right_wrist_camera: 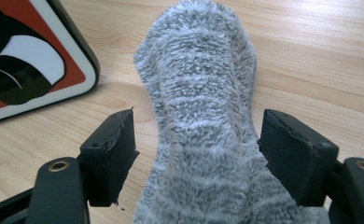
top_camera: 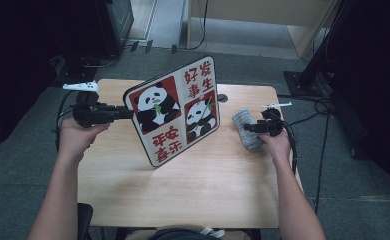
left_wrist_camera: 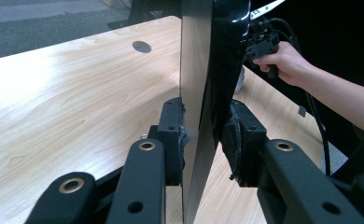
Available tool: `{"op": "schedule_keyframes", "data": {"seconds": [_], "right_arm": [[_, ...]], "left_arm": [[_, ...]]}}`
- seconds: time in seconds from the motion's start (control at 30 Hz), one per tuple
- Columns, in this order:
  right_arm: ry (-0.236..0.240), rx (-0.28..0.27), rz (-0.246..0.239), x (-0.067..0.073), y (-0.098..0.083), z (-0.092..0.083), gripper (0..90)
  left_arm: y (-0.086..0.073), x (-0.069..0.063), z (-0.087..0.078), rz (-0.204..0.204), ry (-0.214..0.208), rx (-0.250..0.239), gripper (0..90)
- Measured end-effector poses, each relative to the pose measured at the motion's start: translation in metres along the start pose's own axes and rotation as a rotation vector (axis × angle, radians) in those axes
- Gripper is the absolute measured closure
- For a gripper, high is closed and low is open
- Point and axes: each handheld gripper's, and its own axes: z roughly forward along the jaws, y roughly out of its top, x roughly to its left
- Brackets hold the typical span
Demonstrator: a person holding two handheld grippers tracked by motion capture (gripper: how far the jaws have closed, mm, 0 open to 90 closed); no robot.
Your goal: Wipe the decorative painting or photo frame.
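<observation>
Holds a panda board (top_camera: 175, 112) upright on one edge over the table (top_camera: 183, 195) with the left gripper (top_camera: 128, 114). Clamps it near the left rim, one pad on the pale printed face and the other on the dark back, though the hold looks light. Straddles a grey fluffy cloth (top_camera: 243, 120) with the right gripper (top_camera: 248, 128), jaws spread wide and gripping nothing, the cloth lying at the right end of the table, near the board's right corner. Risks a toppling board: leans, stands on a narrow rim and depends on a single clamp near one side, so any slackening there would probably let it swing or drop flat, perhaps onto the cloth. Risks a poor pick on the right as well: closing high on the soft pile might pinch only a fold and leave the rest to sag or drag along the wood. Could also clip the board's corner while lifting the cloth, given how close the two sit. Cannot tell from the high view whether the board's lower edge truly bears on the wood or hangs just above it. Loses the far pad's contact against the glossy dark back in the left gripper view. Cuts off the cloth's near end at the bottom of the right gripper view, and leaves open whether towel, sock or rolled rag.
</observation>
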Motion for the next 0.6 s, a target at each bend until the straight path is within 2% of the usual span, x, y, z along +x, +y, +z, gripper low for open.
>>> {"op": "schedule_keyframes", "data": {"seconds": [0.23, 0.6], "right_arm": [[-0.011, 0.004, -0.029, 0.009, -0.002, -0.013, 28.4], [0.029, -0.043, -0.026, 0.019, -0.008, -0.030, 29.6]], "left_arm": [[-0.001, 0.001, 0.000, -0.004, 0.020, -0.006, 64.4], [-0.002, 0.003, -0.001, -0.012, 0.059, -0.014, 62.3]]}}
